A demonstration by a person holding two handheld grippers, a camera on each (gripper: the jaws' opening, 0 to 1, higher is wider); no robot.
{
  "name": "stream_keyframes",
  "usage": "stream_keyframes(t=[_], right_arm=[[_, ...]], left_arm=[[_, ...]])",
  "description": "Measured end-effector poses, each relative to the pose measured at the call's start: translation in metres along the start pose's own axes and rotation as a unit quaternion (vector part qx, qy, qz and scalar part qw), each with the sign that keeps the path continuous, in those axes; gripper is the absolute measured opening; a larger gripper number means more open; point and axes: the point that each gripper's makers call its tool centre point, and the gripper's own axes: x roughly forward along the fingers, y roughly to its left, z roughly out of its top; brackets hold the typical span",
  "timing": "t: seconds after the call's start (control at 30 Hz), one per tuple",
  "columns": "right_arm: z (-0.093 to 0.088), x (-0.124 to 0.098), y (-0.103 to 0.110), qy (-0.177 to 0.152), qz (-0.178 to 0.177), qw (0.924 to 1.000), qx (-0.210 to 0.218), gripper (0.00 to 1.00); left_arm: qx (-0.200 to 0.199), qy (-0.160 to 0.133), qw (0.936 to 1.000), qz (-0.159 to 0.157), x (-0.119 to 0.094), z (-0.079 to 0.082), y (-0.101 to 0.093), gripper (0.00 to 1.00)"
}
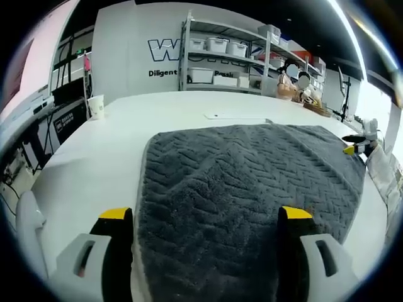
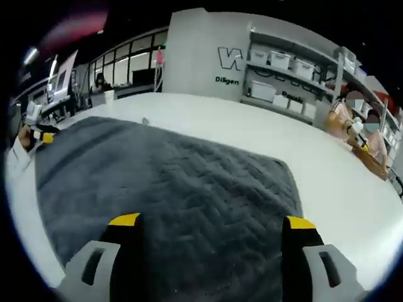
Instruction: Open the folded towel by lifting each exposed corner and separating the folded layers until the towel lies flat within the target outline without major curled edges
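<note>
We hold both grippers low over the grey towel, which lies spread on the white table. In the left gripper view our left gripper has its jaws wide apart, straddling the towel's near edge, cloth running forward between them. In the right gripper view the right gripper likewise stands apart, nothing clamped, towel directly ahead and beneath. The other gripper's yellow tip shows at the towel's far side, so we judge our hands face each other across it. Beyond the towel stand a paper cup and a shelving rack; nothing sits on the cloth. We cannot tell whether a fold remains.
</note>
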Motion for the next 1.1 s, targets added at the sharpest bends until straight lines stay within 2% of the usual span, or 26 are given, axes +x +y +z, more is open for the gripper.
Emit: stream_keyframes(t=[0.07,0.37,0.8,0.93,1.03,1.1], right_arm=[[0.001,0.001,0.008,-0.001,0.016,0.9999,0.003,0.96],[-0.001,0.007,0.022,0.003,0.056,0.9981,0.023,0.99],[-0.009,0.007,0.025,0.016,0.049,0.9987,0.008,0.99],[-0.009,0.007,0.024,0.013,0.049,0.9987,0.009,0.99],[-0.009,0.007,0.025,0.013,0.048,0.9987,0.009,0.99],[-0.01,0.007,0.026,0.012,0.048,0.9987,0.009,0.99]], left_arm=[[0.001,0.0,1.0,0.0,0.0,0.0,0.0,0.94],[0.001,-0.002,1.0,0.0,-0.001,0.002,0.0,0.94],[0.012,-0.015,0.9998,-0.009,0.0,0.009,-0.007,0.95],[0.015,-0.03,0.9991,-0.025,0.002,0.015,-0.017,0.95],[0.016,-0.047,0.9968,-0.063,0.005,0.022,-0.035,0.96],[0.016,-0.052,0.9955,-0.077,0.006,0.024,-0.043,0.95]])
